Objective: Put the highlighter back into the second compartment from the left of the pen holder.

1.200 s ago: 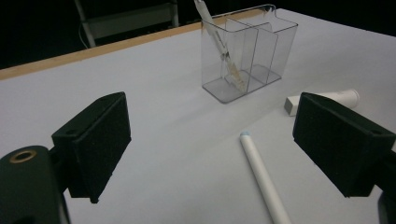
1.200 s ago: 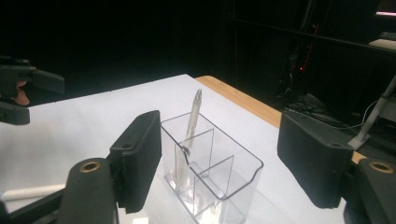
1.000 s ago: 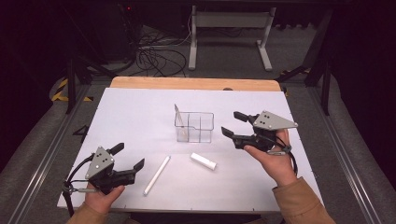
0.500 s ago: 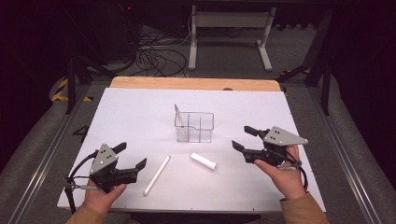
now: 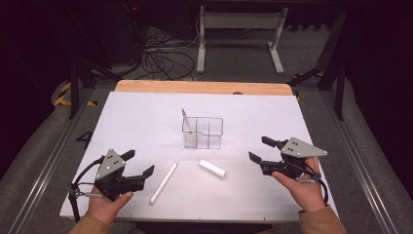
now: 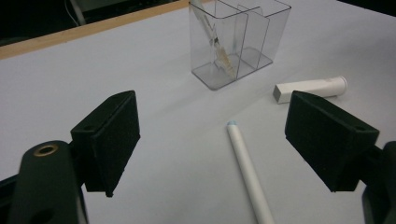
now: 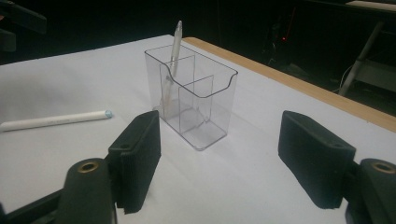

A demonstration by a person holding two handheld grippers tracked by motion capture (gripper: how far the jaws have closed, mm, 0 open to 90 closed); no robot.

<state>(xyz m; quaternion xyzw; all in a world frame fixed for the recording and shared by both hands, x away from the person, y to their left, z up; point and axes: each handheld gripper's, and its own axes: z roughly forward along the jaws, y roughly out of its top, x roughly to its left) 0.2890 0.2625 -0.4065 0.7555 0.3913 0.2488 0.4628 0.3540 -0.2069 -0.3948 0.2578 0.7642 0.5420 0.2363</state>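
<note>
High view: a long white pen (image 5: pixel 163 183) lies flat on the white table (image 5: pixel 146 122), just beside the left gripper (image 5: pixel 138 163), whose jaws, just now closing a little, stand apart with nothing between them and look lined up to take the pen. A short white tube (image 5: pixel 212 168) lies near it, in front of a clear three-compartment holder (image 5: pixel 204 132) at mid-table, where one pen (image 5: pixel 187 124) already leans upright in a left-hand compartment — likely where the loose items belong. The right gripper (image 5: pixel 258 149), jaws spread wide and empty, hovers near the tube's other side, facing the holder.
</note>
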